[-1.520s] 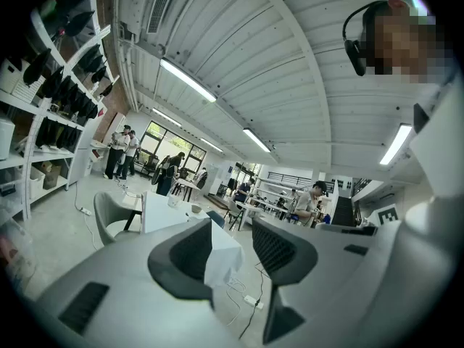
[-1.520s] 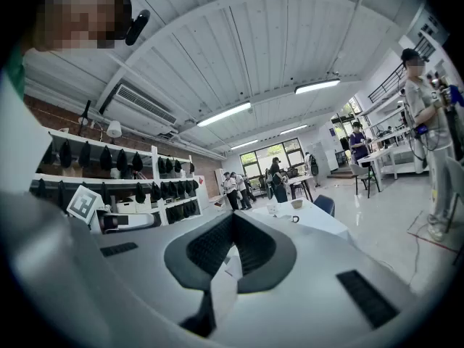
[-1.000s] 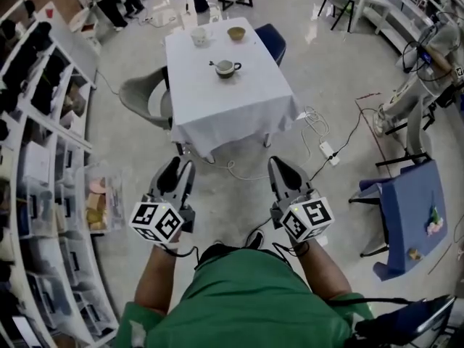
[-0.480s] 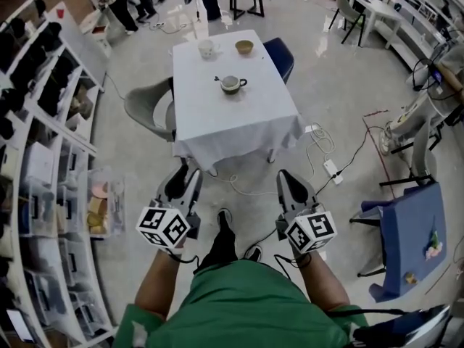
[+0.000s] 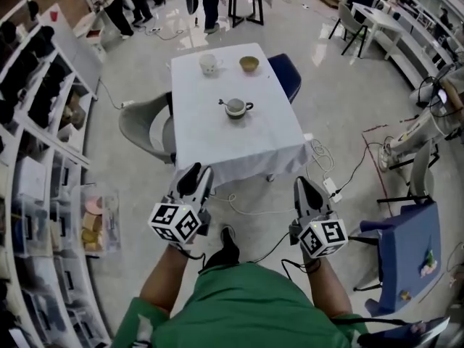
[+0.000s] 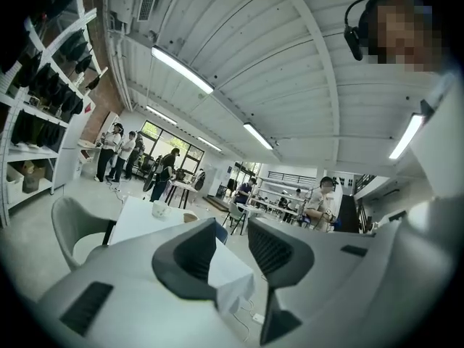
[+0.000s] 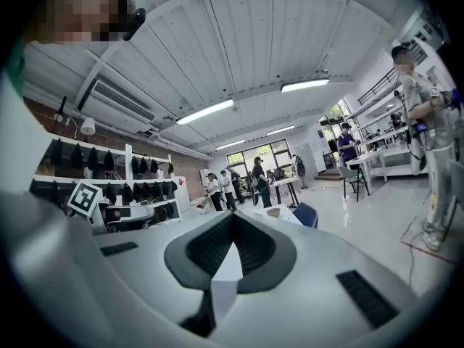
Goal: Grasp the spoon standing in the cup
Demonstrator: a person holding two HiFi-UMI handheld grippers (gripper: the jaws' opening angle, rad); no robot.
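A greenish cup [image 5: 237,108] stands mid-table on the white-clothed table [image 5: 217,147], and the spoon [image 5: 224,102] in it leans out to the left. Both grippers hang in the air over the floor, well short of the table's near edge. My left gripper [image 5: 194,174] [image 6: 232,227] has a gap between its jaws; they are closing with nothing between them. My right gripper [image 5: 302,187] [image 7: 230,220] is shut and empty, its tips touching. Neither gripper view shows the cup or the spoon.
A white mug [image 5: 209,64] and a tan bowl [image 5: 249,64] sit at the table's far end. A grey chair [image 5: 143,125] stands at its left, a blue chair [image 5: 285,71] at the far right. Shelves [image 5: 43,122] line the left; cables [image 5: 326,183] and a blue table [image 5: 409,241] lie right.
The person has walked toward the table, which now sits lower and nearer in the head view. Both grippers have come along, still pointing at it. The right gripper stays shut.
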